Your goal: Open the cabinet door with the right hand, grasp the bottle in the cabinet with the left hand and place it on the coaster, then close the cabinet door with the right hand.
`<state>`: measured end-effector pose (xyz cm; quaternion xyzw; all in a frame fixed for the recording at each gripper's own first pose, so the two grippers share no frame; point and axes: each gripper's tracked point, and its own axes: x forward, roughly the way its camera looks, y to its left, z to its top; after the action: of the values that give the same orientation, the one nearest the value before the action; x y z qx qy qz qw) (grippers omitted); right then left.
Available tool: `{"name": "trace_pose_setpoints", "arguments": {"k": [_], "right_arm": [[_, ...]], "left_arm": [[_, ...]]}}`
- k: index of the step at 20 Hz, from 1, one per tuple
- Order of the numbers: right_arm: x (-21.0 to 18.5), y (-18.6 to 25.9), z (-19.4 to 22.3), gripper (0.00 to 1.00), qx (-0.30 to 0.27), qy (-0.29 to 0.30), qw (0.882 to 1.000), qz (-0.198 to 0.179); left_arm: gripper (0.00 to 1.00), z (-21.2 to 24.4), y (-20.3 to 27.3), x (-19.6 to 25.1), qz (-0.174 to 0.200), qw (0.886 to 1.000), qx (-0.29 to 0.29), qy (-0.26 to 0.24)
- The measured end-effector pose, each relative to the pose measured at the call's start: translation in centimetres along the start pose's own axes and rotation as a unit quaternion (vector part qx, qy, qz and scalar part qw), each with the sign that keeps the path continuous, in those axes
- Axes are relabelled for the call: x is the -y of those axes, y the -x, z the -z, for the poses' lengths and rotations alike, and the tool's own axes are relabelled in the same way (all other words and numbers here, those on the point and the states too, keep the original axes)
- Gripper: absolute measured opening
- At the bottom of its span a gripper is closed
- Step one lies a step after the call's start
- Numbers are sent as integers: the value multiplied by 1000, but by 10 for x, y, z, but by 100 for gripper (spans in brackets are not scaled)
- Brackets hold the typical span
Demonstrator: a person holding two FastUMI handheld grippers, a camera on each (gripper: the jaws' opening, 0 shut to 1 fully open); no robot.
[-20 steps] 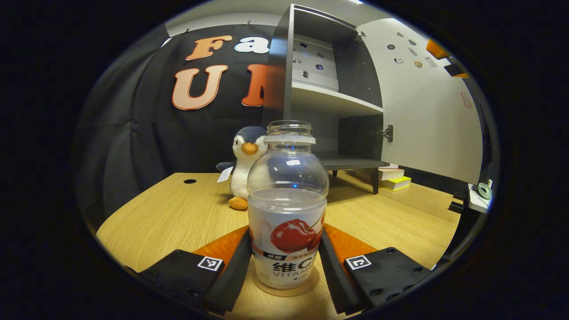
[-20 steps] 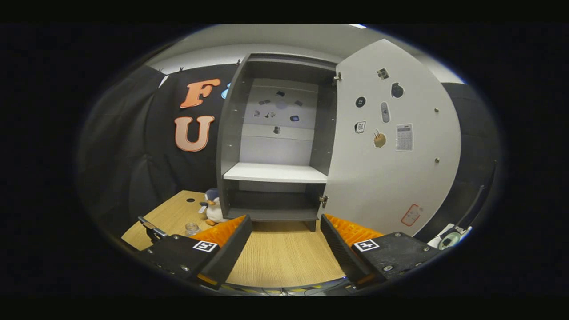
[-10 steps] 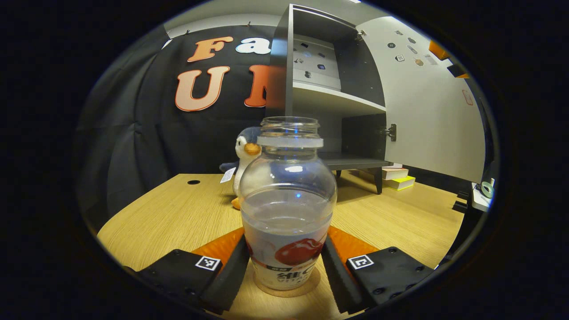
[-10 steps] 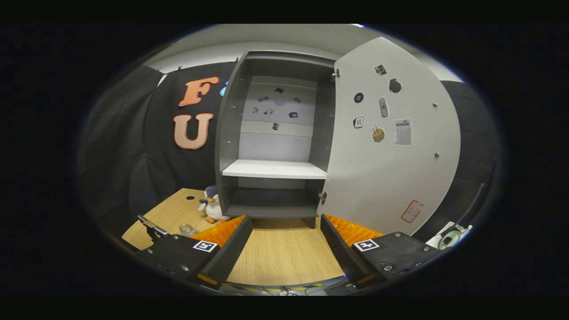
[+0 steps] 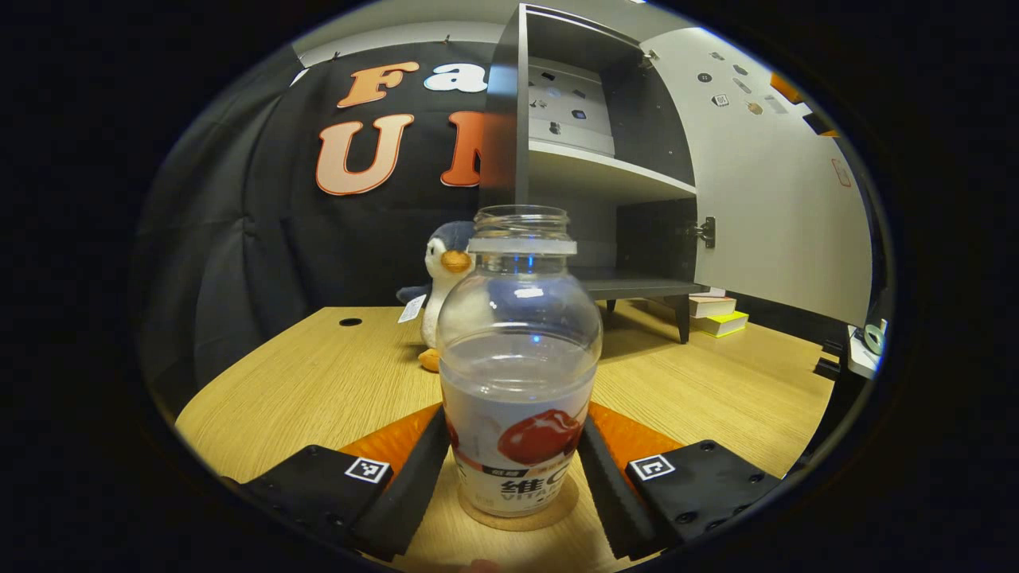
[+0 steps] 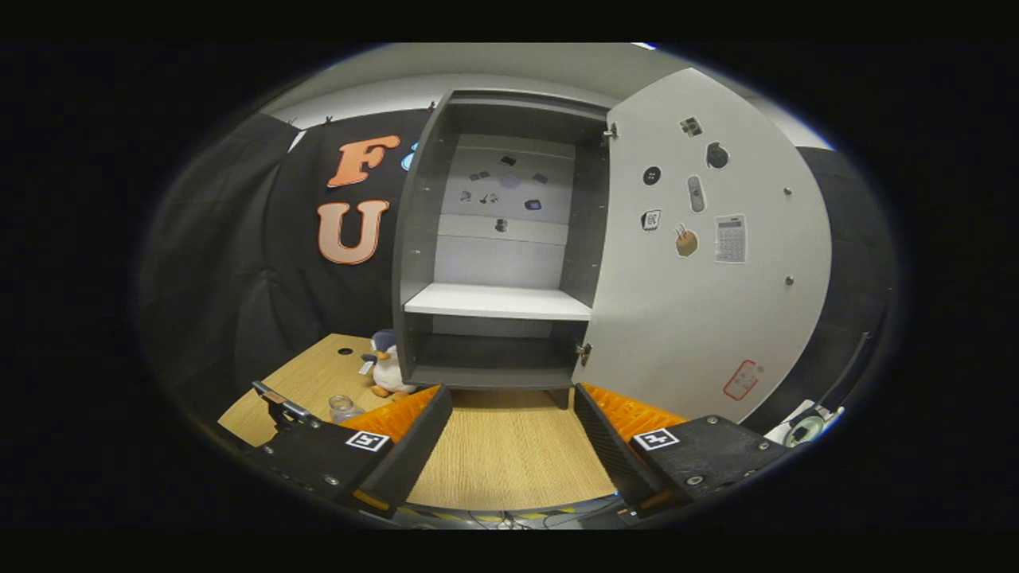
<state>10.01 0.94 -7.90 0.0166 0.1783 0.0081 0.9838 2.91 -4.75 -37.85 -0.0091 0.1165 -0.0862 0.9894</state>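
The bottle (image 5: 519,358) is standing upright on the coaster (image 5: 521,513), near the front edge of the table (image 5: 318,390). The coaster's rim is showing past the bottle's base at the front and on both sides, so the bottle is sitting well centred. It has no cap and is partly filled with clear liquid.

The left gripper (image 5: 516,477) is sitting low around the bottle's lower half. Its fingers are flanking the label on either side. Whether both are pressing on the bottle or have begun to let go cannot be told from the left gripper view.

The right gripper (image 6: 513,438) is hanging wide open and empty above the table, facing the cabinet (image 6: 497,239). The cabinet door (image 6: 708,263) is standing fully swung out to the right. Both shelves are looking bare. A toy penguin (image 5: 442,290) is sitting by the cabinet's left foot, well behind the bottle.

Judged step: releasing the bottle onto the coaster; door closing is not yet done.

Notes for doing it well:
- The left fingers should be spreading evenly, so neither one drags the bottle off the coaster.
- The gripper should be backing straight out along its own line, low and level. Lifting early risks clipping the wide shoulder and tipping an uncapped bottle.
- Release only with the base flat on the coaster.
- The right gripper should be reaching the door's outer face near its free edge and pushing steadily.
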Motion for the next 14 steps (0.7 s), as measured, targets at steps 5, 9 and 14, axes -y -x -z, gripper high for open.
{"name": "trace_pose_setpoints", "arguments": {"k": [5,9,14], "right_arm": [[-2,0,0,95,-1,-3,1000,-4],[-2,1,-3,95,4,-3,1000,-4],[0,0,-7,95,16,-15,1000,3]], "left_arm": [[95,-8,1,0,0,1000,10,-17],[95,-23,1,-1,0,999,19,-26],[95,-45,7,-4,0,1000,28,-13]]}}
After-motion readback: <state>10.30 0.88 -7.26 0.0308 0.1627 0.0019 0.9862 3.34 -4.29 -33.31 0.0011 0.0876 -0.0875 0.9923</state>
